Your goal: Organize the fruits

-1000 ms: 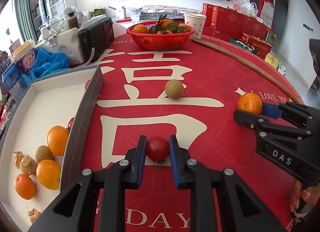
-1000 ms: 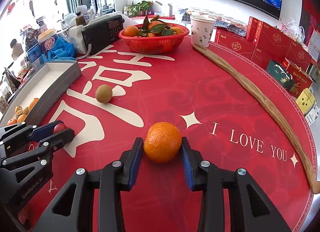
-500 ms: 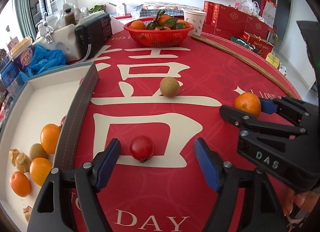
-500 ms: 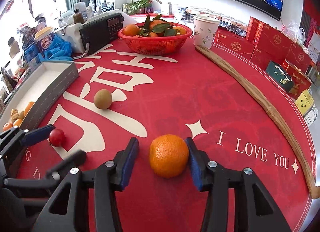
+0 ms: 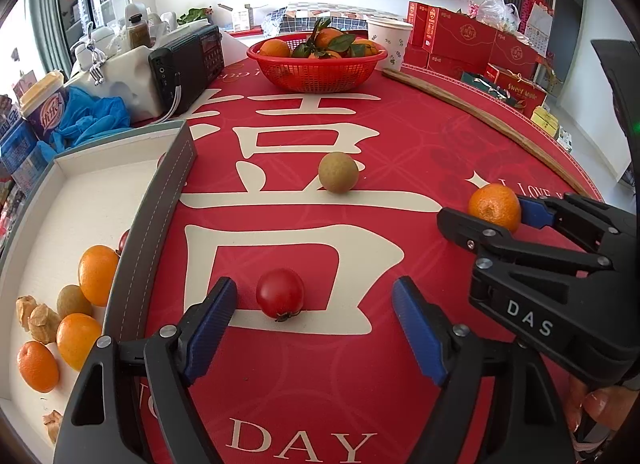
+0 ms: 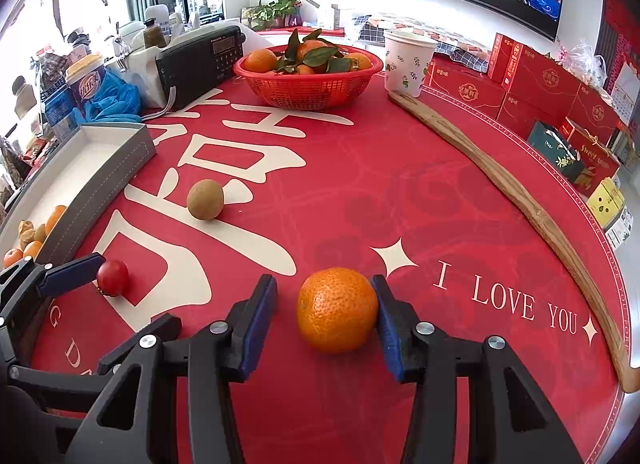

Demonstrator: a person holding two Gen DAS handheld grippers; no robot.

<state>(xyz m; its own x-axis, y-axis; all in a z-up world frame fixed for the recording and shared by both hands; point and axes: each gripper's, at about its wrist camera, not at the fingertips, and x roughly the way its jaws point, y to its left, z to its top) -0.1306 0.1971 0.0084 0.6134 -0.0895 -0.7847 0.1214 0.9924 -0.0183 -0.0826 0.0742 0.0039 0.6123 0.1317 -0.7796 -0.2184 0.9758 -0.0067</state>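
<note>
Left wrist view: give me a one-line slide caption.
Left gripper opening around a red tomato on the red tablecloth, beside the white tray.

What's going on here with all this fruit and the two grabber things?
A person is sorting fruit on a red tablecloth with two handheld grippers. The left gripper is opening, a small red tomato lying loose between its fingers. The right gripper stands open around an orange, touching it on one side only. A brown fruit waits nearby; the tray holds several fruits.
</note>
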